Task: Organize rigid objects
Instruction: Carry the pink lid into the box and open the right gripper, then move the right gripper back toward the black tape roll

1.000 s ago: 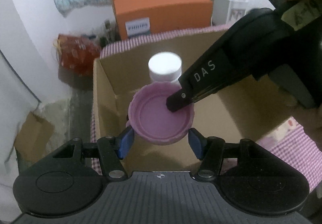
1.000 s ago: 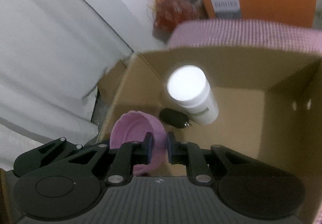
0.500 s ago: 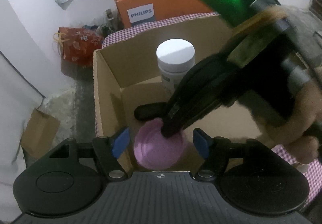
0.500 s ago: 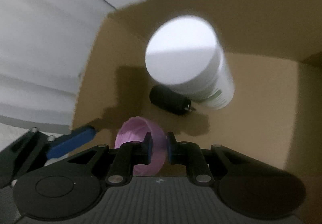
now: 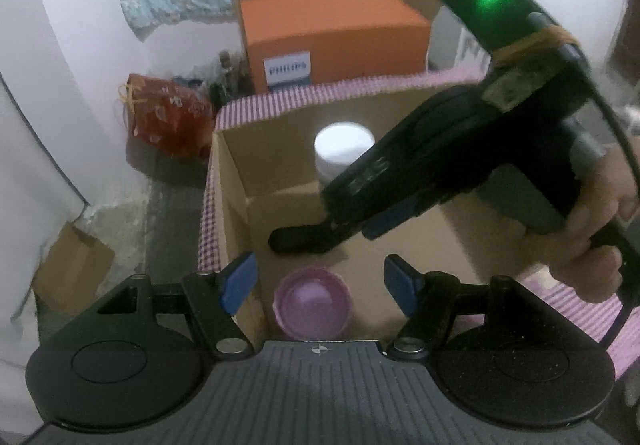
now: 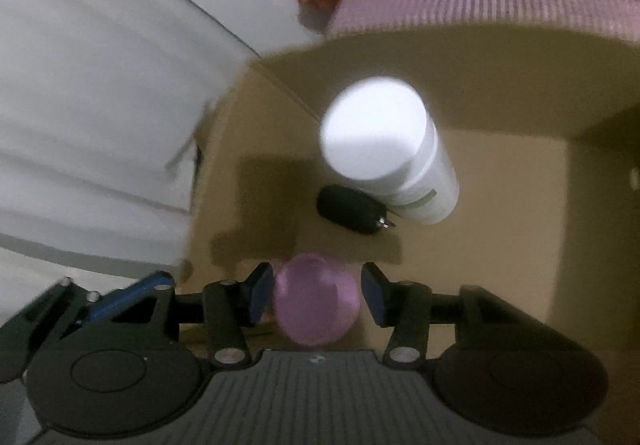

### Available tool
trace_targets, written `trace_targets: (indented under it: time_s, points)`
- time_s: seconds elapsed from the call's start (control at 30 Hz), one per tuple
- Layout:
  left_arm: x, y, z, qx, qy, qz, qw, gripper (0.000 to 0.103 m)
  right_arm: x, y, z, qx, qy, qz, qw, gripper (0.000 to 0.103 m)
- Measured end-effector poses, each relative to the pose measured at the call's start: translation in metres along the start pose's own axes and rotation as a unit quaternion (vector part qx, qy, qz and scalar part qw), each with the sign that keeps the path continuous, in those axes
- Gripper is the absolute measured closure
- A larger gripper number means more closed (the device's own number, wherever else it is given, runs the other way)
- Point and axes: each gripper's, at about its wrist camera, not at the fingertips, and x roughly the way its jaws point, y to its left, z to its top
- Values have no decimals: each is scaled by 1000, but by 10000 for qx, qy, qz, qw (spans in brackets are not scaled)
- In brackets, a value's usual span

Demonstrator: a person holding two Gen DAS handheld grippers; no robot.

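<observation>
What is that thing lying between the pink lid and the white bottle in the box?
A small black object lies on the box floor between the pink lid and the white bottle. The right wrist view shows it best; what it is, I cannot tell.

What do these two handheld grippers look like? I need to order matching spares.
Both are black with blue fingertip pads and round discs at the base. The right gripper carries pale lettering, a green light, a yellow band and a black cable.
</observation>
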Motion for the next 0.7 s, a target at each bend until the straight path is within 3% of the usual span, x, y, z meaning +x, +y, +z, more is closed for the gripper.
trace_targets:
  time_s: [0.13, 0.2, 0.37, 0.53, 0.7]
  points:
    - [-39, -3, -15, -34, -434, -121, 9990, 30, -52, 12, -25, -195, -559, 209, 9980, 51]
    - [-55, -6, -24, -51, -601, -164, 9980, 26, -80, 17, -43, -286, -801, 372, 9957, 46]
    - [-85, -14, -57, -85, -862, -267, 9959, 18, -142, 30, -113, -666, -1560, 586, 9838, 44]
    - [-89, -18, -97, -187, -748, -277, 9966, 16, -166, 35, -189, -863, -2124, 732, 9706, 41]
    - [-70, -21, -137, -299, -384, -154, 9987, 15, -146, 34, -232, -732, -2101, 664, 9727, 41]
